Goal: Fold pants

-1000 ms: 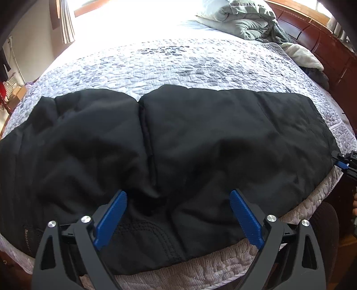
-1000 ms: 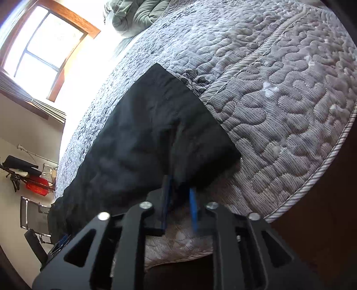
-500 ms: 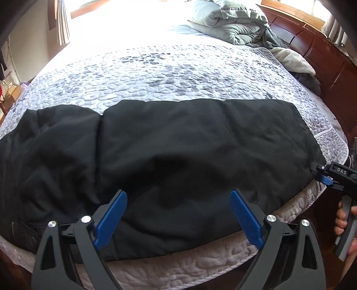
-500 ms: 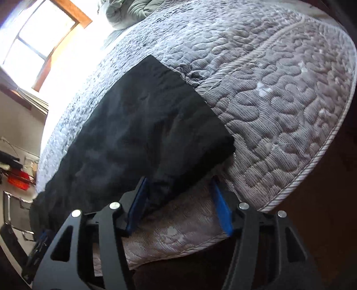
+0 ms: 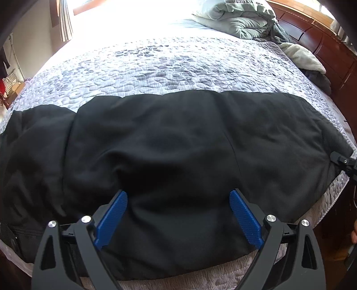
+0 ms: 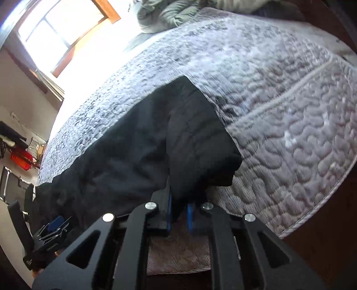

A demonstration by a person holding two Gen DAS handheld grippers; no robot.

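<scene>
Black pants (image 5: 178,145) lie flat across the near edge of the bed, folded lengthwise. My left gripper (image 5: 178,214) is open, its blue pads spread over the pants' near edge around the middle. My right gripper (image 6: 178,212) is shut on the near corner of the pants' leg end (image 6: 196,156) at the bed's right edge. The right gripper also shows in the left wrist view (image 5: 343,160) at the far right, and the left gripper shows in the right wrist view (image 6: 53,225) at the lower left.
The bed has a grey quilted cover (image 5: 178,67). Bunched blankets (image 5: 241,20) lie at the head. A dark wooden headboard (image 5: 323,44) runs along the right. A window (image 6: 60,29) is beyond the bed.
My right gripper, open half a second ago, has closed on the leg end. My left gripper has shifted right along the pants' near edge and stays open.
</scene>
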